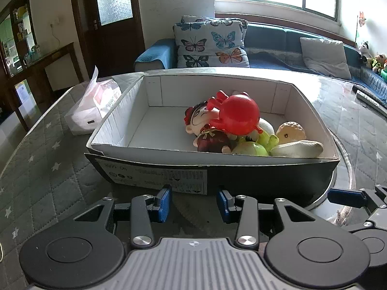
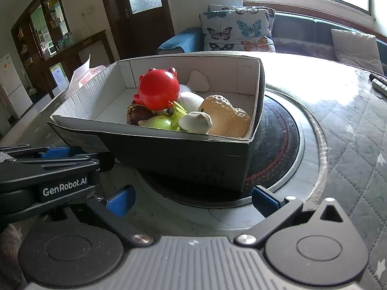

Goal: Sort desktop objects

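While legible, "GenRobot.AI" on left gripper (image 2: 64, 155)

Black claw (image 1: 194, 203), blue pads (image 1: 164, 201), silver screws (image 1: 142, 240)

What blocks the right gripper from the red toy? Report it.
The near wall of the box stands between the open right gripper and the red toy, which sits on top of the pile; from above, nothing visible blocks it.

The open cardboard box (image 1: 154, 174) sits on the table, its right end piled with toys: red crab (image 1: 238, 114) on top, doll (image 1: 200, 120), green toy (image 1: 254, 148), cream duck (image 1: 291, 133).
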The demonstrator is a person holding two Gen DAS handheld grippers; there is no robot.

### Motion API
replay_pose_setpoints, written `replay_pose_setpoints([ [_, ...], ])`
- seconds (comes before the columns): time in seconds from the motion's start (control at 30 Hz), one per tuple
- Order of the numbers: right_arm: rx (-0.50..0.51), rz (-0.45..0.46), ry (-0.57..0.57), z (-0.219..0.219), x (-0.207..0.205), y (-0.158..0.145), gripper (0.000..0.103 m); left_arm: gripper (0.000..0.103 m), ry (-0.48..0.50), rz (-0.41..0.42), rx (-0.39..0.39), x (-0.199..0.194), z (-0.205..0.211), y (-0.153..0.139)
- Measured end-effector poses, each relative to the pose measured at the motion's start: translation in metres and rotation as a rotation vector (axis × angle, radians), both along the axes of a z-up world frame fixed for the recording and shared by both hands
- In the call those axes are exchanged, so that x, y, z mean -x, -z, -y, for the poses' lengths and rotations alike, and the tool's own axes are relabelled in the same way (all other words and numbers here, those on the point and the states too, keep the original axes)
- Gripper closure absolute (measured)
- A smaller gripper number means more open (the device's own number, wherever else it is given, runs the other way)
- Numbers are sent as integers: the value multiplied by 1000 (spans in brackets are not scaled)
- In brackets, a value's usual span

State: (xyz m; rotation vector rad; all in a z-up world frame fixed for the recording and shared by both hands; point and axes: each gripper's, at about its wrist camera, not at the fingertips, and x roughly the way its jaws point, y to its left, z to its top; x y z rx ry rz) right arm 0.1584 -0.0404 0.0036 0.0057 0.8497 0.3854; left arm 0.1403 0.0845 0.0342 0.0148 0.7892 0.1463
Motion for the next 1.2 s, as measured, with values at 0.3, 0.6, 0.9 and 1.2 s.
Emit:
replay_pose_setpoints([
  [0.3,0,-6,0,0,-1,2,0,61,7,-10,2,-2,1,3],
  [0.6,0,-5,-2,0,-1,1,0,61,10,-14,6,-2,1,3],
  [0.9,2,-4,-4,-1,-1,1,0,61,8,-13,4,-2,1,3],
  [1.2,1,-3,-5,-2,-1,0,0,63,9,-1,-6,-1,1,3],
])
